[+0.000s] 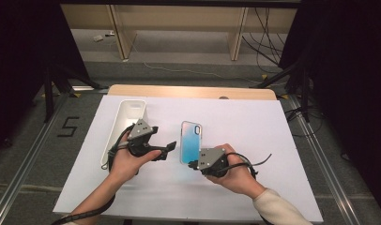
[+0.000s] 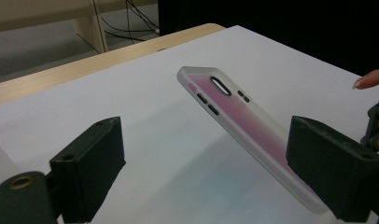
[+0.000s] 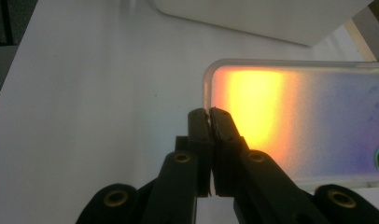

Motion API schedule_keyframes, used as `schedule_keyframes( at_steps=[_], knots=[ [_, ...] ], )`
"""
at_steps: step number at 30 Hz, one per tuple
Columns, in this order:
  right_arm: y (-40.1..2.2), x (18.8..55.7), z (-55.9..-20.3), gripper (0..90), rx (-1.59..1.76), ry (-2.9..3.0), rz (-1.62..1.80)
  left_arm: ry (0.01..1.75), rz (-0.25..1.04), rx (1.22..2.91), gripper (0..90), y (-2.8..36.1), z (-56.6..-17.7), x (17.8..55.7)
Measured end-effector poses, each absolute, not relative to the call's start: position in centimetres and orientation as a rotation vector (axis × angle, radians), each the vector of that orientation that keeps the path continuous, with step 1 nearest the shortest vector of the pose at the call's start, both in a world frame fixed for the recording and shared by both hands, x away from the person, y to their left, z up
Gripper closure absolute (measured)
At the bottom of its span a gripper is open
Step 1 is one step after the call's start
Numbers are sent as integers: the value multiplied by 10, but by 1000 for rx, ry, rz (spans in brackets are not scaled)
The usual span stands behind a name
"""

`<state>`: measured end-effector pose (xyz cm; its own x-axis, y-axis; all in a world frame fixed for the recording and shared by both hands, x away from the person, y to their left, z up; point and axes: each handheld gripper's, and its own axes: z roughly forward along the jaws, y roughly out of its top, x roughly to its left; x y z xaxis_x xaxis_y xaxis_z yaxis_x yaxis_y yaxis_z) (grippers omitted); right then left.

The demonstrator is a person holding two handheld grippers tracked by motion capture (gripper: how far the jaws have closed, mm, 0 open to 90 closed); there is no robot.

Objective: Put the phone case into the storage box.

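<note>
Black jaws of the right claw (image 3: 210, 116) are pressed together on the thin edge of the phone case (image 3: 295, 121), pinching it at one short end. From the high view, the right claw (image 1: 197, 165) holds the case (image 1: 190, 141) up off the white table (image 1: 254, 136), and the case points away toward twelve o'clock with its camera hole at the far end. The left claw (image 1: 172, 146) sits at about nine o'clock from the case, close by but not touching. Its jaws are spread wide, with nothing between them. In the left gripper view the case (image 2: 243, 126) hangs tilted in the air, just past the claw's jaw on that side. This case looks very light, so lifting it should be easy. It looks thin and a bit bendy, so it may wobble or twist when held by only one end. Its back looks smooth and shiny, so it could slip. A good place to grab it is on the long side rim, near the middle, away from the camera hole. A white tray (image 1: 127, 123) lies on the table at about ten o'clock from the case.
</note>
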<state>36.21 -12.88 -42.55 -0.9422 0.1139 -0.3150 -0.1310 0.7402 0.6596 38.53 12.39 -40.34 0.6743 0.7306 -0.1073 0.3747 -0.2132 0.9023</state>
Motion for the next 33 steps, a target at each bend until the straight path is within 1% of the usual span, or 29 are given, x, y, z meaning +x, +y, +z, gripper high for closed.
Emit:
schedule_keyframes(
  at_steps=[18, 33],
  knots=[
    [-124, 360, -427, 888, -32, 2606, 1037, 898, 380, 1822, 151, 107, -400, 405],
    [-120, 358, -427, 887, -58, 2607, 1051, 938, 344, 1815, 178, 105, -404, 413]
  ],
)
